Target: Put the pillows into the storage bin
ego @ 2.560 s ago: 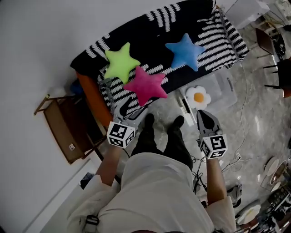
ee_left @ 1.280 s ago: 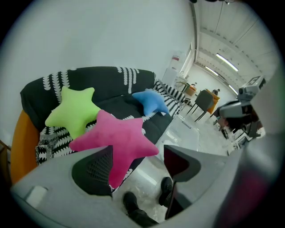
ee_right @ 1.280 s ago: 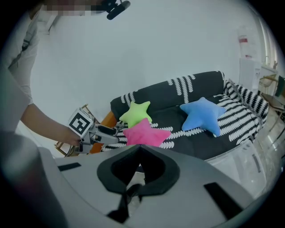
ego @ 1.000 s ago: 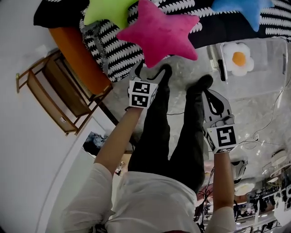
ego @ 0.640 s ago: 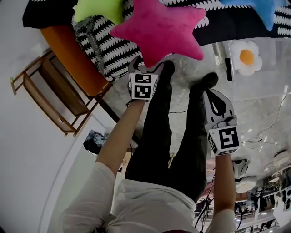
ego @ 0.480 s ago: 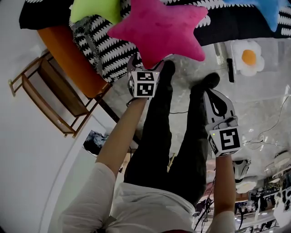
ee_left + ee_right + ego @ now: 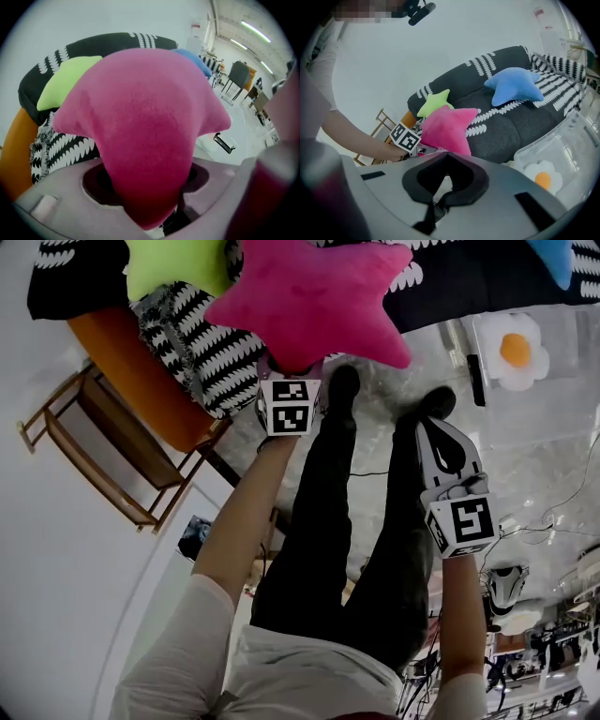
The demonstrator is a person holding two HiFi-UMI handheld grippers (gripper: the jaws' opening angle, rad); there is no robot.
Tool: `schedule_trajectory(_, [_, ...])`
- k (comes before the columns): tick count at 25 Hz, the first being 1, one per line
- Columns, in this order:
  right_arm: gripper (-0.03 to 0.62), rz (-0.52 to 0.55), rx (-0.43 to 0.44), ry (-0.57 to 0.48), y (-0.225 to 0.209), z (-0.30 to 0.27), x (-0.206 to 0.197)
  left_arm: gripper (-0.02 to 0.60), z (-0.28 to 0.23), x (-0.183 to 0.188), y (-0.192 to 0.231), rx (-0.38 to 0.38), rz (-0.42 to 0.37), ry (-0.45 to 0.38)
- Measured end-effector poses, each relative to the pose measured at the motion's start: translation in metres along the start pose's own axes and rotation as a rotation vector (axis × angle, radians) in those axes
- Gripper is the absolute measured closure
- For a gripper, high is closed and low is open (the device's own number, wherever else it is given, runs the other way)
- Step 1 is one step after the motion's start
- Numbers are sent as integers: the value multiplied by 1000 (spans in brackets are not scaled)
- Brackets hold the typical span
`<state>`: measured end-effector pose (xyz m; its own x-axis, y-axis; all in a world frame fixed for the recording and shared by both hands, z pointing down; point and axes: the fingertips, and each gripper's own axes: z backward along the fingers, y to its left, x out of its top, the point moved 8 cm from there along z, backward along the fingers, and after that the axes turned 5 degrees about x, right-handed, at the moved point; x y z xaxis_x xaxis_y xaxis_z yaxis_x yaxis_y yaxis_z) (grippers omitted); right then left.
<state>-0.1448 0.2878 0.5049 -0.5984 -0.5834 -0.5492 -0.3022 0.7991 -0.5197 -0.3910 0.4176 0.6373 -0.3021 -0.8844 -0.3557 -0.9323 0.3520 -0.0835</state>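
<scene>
As the jaws of our left gripper [image 7: 150, 192] are closing on the lowest point of the pink pillow [image 7: 309, 296] at the edge of the sofa [image 7: 469, 277], we should bite deep, since the hold looks possibly shallow, our right gripper [image 7: 443, 154] idle, jaws together.

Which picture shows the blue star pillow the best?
The right gripper view: the whole blue star pillow lies on the sofa there. The head view catches only one tip at the top edge, and the left gripper view only a sliver behind the pink star pillow.
</scene>
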Motion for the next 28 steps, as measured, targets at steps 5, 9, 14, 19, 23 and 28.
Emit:
schedule_trajectory(5, [591,-8,-8,-7,-4,10,-4,334,19,18,2,-6,-4,-57])
schedule_trajectory(9, [591,-2,-20,-23,-4,25,-1,347,36,31,5,-9,13,-79])
schedule_trajectory(14, [591,9,-36,-39,-13,56,3,348,62,51,-14,-32,-12,-100])
schedule_trajectory(19, [591,-5,-61,-64,-24,84,-4,344,77,67,-54,-89,-109,-102])
schedule_trajectory(23, [591,-69,-70,-106,-47,114,-20,344,82,79,-112,-132,-240,-107])
schedule_trajectory(28, [591,-127,-115,-165,-74,152,-41,339,81,85,-183,-183,-378,-99])
